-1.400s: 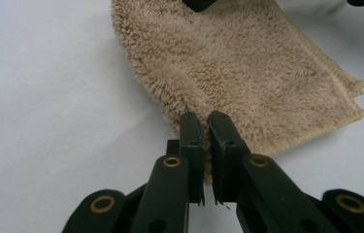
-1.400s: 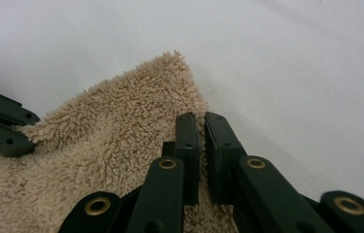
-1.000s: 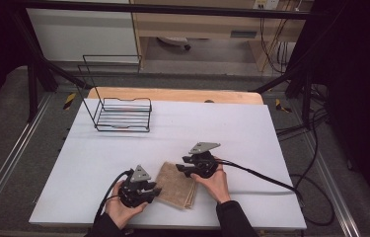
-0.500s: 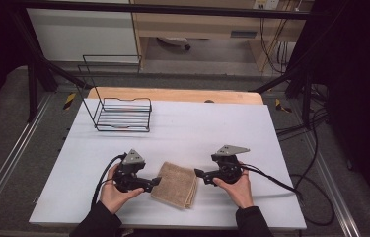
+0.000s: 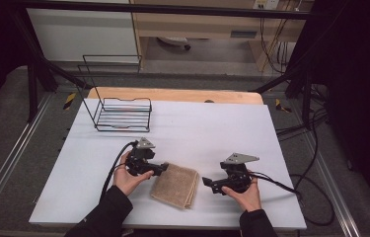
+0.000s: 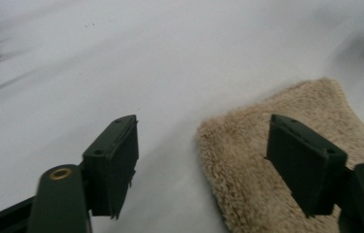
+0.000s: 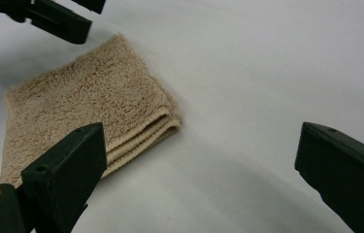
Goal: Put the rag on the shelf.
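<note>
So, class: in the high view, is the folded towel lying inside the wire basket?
No, the folded towel lies flat on the white table near the front edge, well apart from the wire basket at the back left.

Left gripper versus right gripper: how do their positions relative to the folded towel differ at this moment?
The left gripper reaches over the beige towel's far-left corner; the right gripper stands clear of its right folded edge. The left gripper sits farther up the table than the right. Both have open jaws, holding nothing.
</note>
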Motion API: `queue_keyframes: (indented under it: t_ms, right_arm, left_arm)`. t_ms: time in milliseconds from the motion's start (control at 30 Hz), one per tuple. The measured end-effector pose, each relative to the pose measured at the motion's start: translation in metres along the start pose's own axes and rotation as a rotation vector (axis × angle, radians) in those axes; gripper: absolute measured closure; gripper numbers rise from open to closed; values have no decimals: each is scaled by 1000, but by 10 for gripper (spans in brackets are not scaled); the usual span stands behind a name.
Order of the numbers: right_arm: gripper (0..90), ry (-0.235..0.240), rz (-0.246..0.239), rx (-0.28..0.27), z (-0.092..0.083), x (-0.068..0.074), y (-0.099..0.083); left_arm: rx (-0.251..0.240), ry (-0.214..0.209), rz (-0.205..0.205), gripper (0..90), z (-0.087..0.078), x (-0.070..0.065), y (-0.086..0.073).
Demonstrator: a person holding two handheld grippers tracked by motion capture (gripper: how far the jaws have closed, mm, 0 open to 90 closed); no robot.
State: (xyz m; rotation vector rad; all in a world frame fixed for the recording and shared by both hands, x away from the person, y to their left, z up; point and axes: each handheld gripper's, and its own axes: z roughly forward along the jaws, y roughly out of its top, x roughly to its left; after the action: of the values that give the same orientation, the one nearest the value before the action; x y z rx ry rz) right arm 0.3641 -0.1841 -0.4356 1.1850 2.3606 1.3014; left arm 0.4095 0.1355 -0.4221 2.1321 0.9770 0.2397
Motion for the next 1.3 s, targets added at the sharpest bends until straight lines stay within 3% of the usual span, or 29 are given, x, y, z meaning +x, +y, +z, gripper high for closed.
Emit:
queue_keyframes:
  t_ms: [167, 267, 367, 633, 1067, 1167, 1300]
  right_arm:
    - [53, 4, 7, 4, 0, 1, -1]
    - [56, 5, 4, 2, 0, 1, -1]
    - [59, 3, 4, 0, 0, 1, -1]
    - [63, 6, 13, 5, 0, 1, -1]
    - [82, -1, 38, -7, 2, 0, 1]
    - [88, -6, 62, -11, 2, 1, 2]
    - [88, -17, 52, -17, 4, 3, 5]
  left_arm:
    - [24, 6, -10, 457, 13, 3, 1]
    - [50, -11, -22, 549, 18, 5, 0]
    - [77, -27, -15, 618, 21, 5, -1]
    - [91, -60, -22, 751, 28, 1, -2]
    - [99, -49, -9, 860, 26, -3, -1]
    - [87, -46, -11, 863, 21, -3, -1]
    - [71, -44, -20, 865, 10, 1, -5]
